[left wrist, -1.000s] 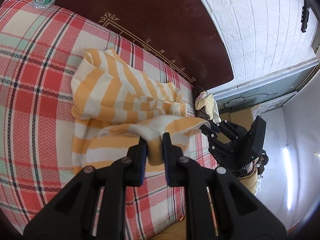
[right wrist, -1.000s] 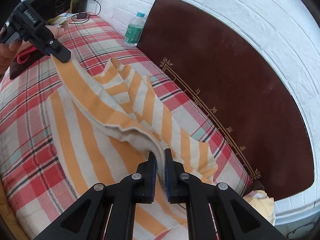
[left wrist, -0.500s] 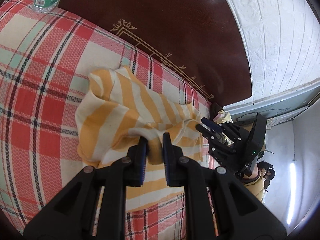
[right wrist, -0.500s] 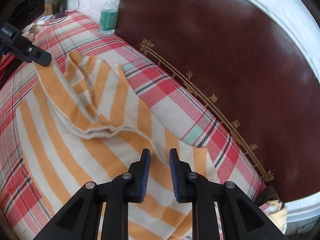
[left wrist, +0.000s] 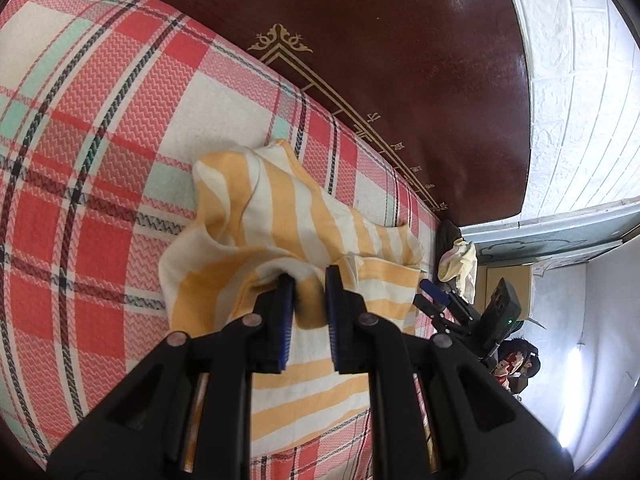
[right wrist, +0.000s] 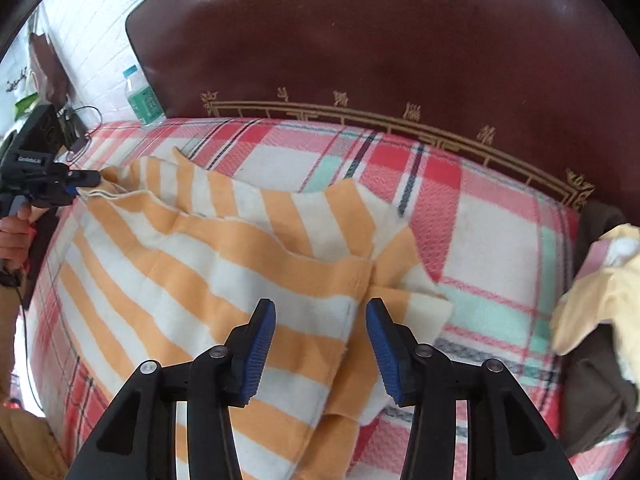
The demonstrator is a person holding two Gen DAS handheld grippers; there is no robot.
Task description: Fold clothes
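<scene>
White brick wall (left wrist: 580, 92) and a dark headboard (right wrist: 380, 40) back the plaid bed cover (left wrist: 80, 160). On it lies the orange-striped garment (right wrist: 224, 264), one fold pinched by the left gripper (left wrist: 308, 280). Above its near corner, the right gripper (right wrist: 320, 312) is opening, pads touching nothing.

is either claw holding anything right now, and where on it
The left claw pinches a bunched edge of the orange-striped cloth. The right claw is opening, gripping nothing.

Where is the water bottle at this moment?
The water bottle stands at the far left end of the dark headboard in the right wrist view, on the edge of the plaid bedspread, beyond the striped cloth.
</scene>
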